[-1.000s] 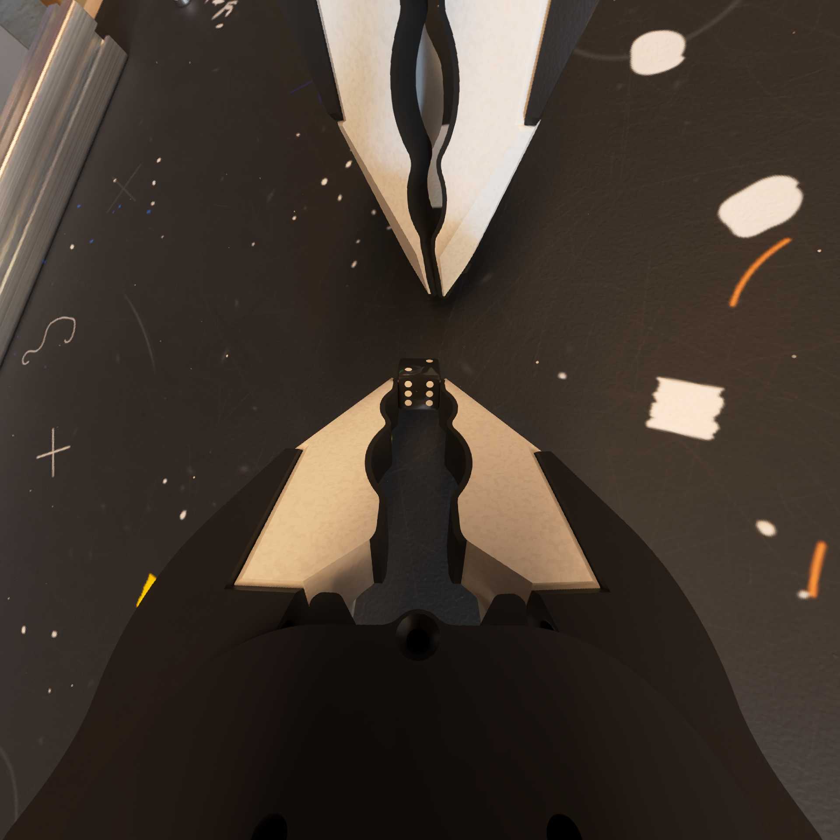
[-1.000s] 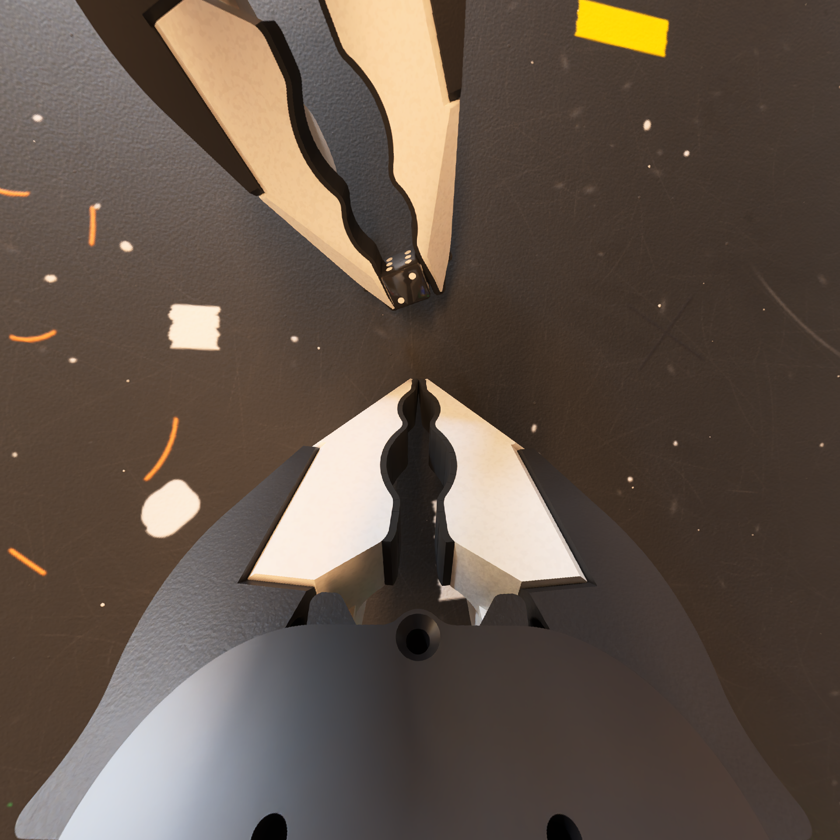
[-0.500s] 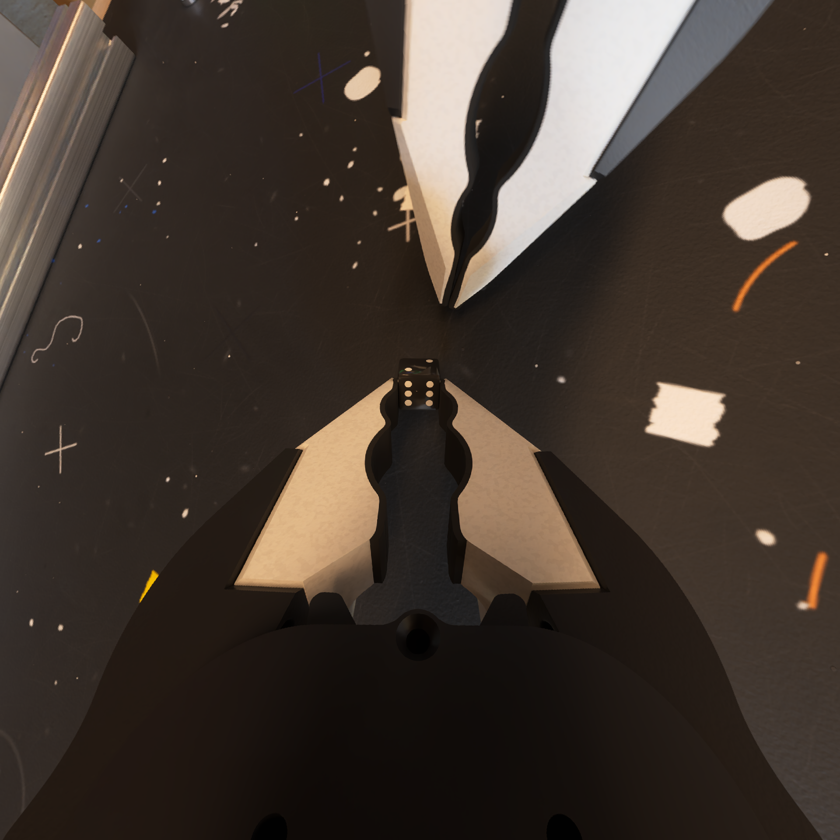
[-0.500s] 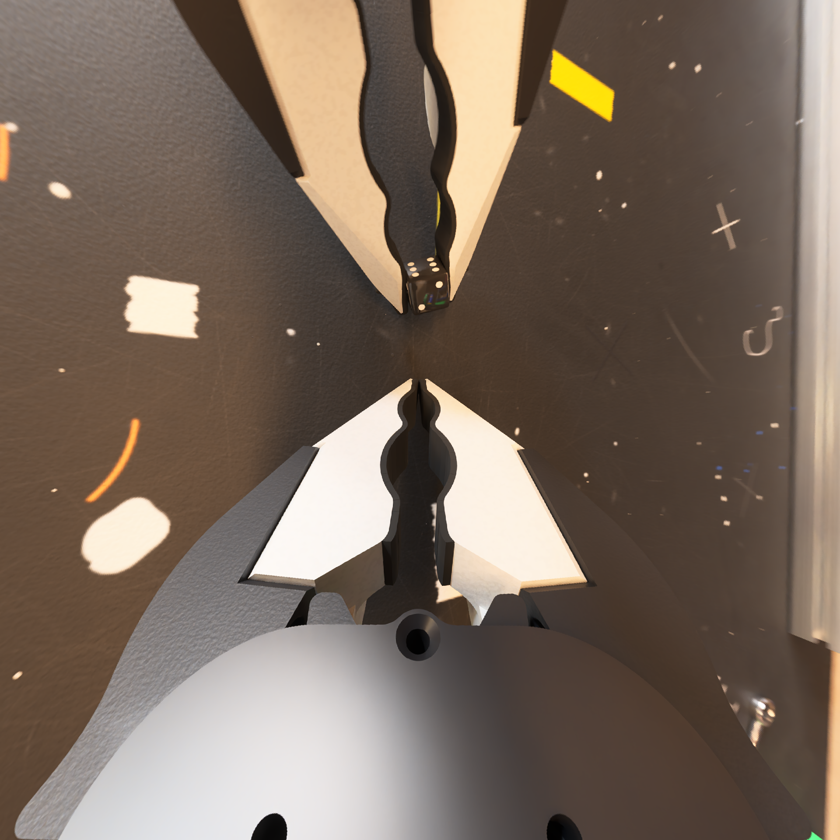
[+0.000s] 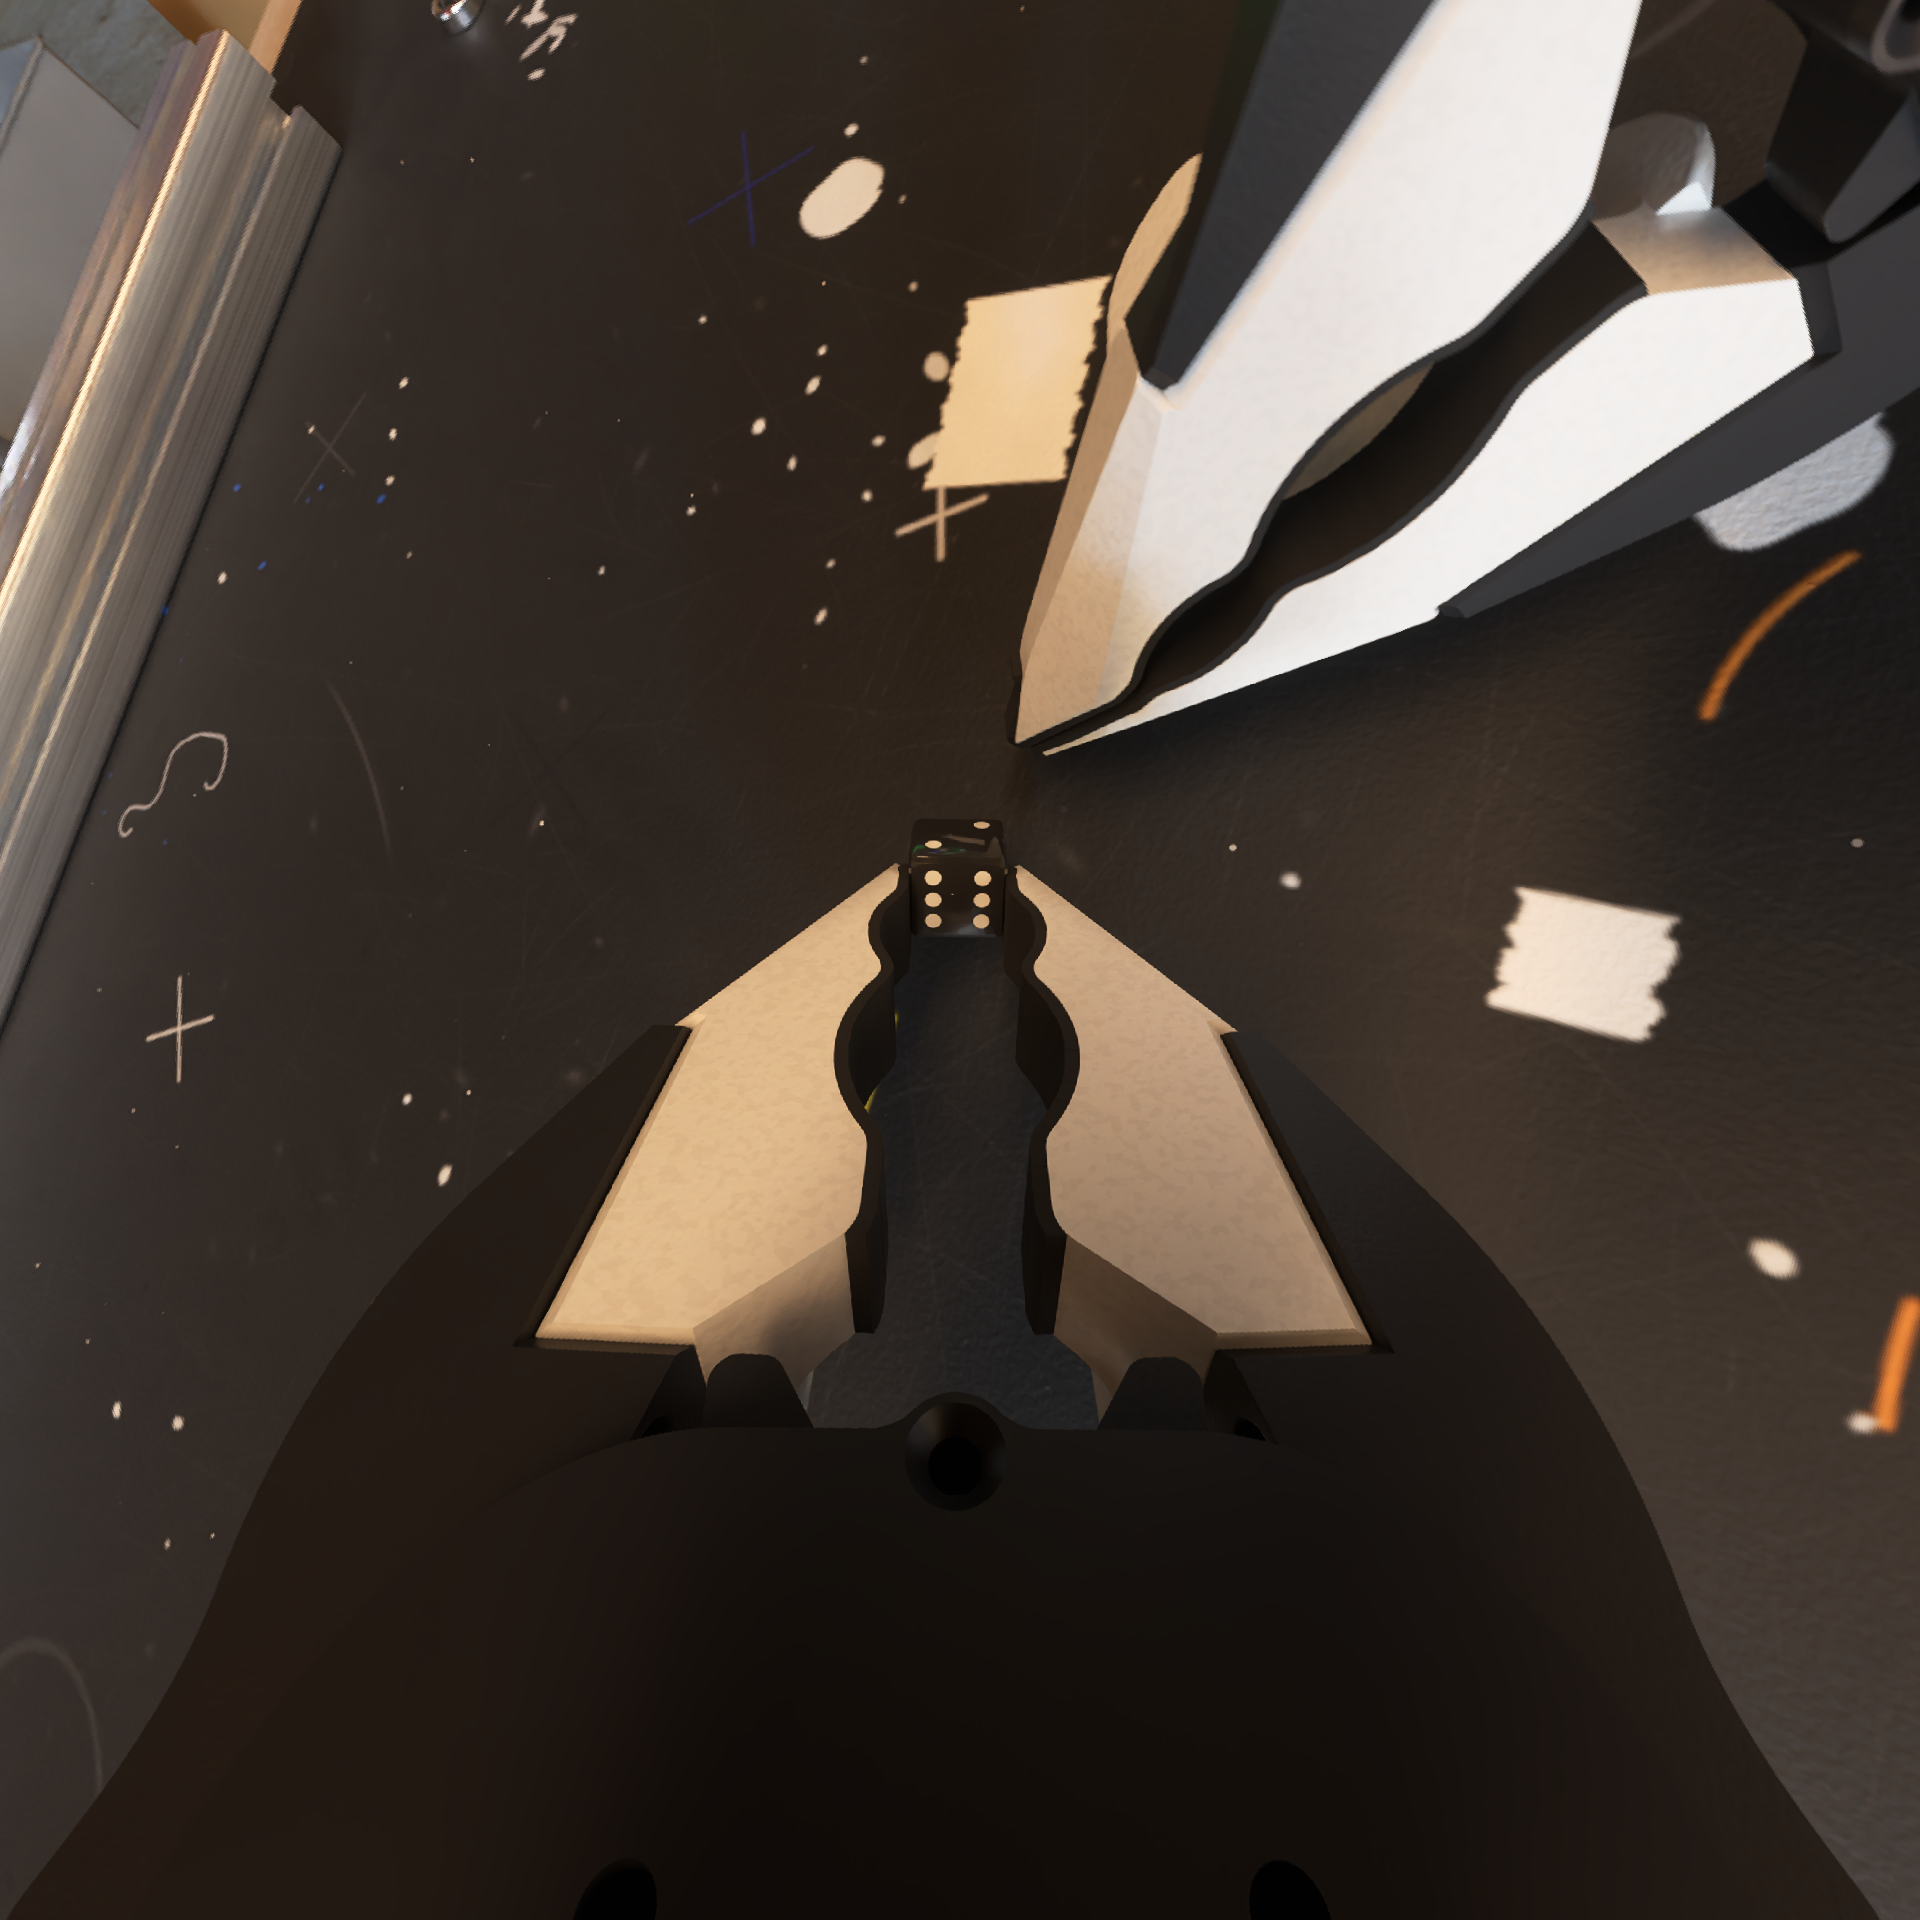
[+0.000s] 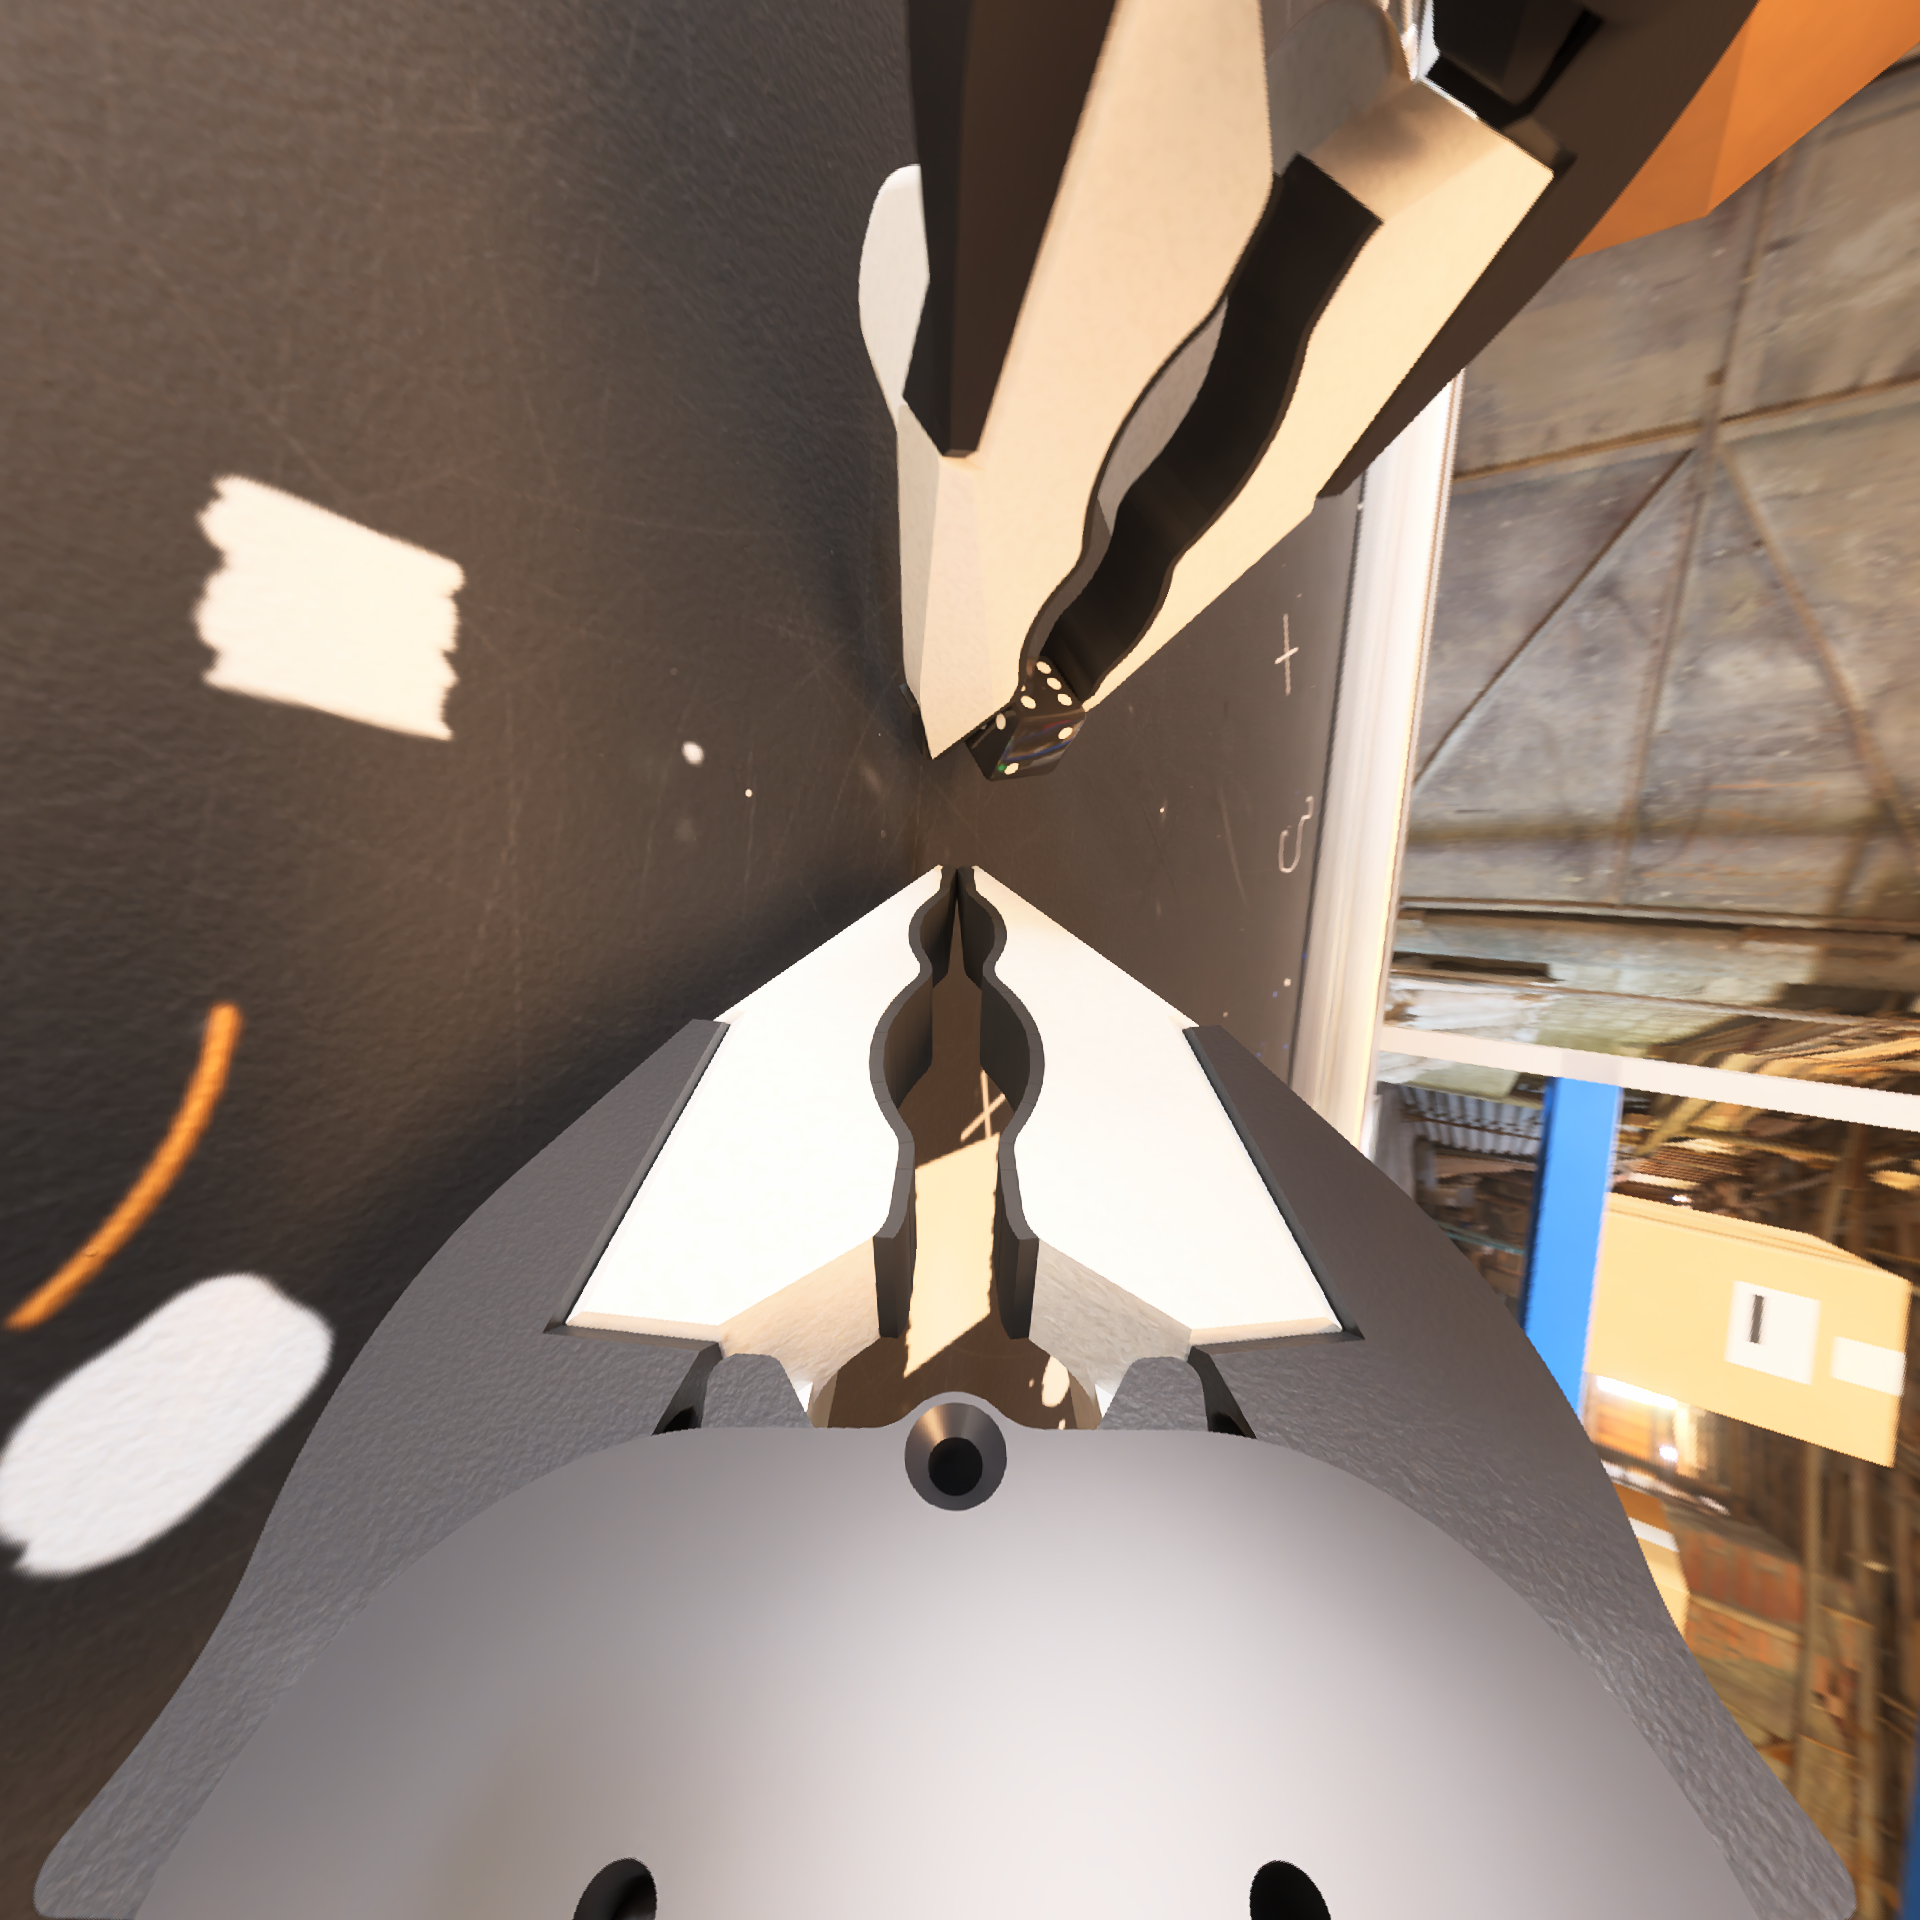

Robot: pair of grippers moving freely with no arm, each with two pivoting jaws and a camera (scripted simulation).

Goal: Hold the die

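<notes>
A small black die (image 5: pixel 957 881) with white pips sits pinched between the fingertips of my left gripper (image 5: pixel 957 883), which is shut on it above the dark table. The die also shows in the right wrist view (image 6: pixel 1029 727), at the tips of the left gripper (image 6: pixel 1013 727). My right gripper (image 6: pixel 954 878) is shut and empty, its tips a short way in front of the die. In the left wrist view the right gripper (image 5: pixel 1034 732) comes in from the upper right, its tips just beyond the die and not touching it.
The dark table (image 5: pixel 520 727) bears white paint blotches, chalk marks and orange strokes. A metal rail (image 5: pixel 125 436) runs along the table's left edge in the left wrist view; it shows in the right wrist view (image 6: pixel 1371 727) on the right, with a workshop beyond.
The right gripper has swung round the die, from straight ahead of the left gripper to its upper right, and has tilted. The left gripper still holds the die in the same place.
</notes>
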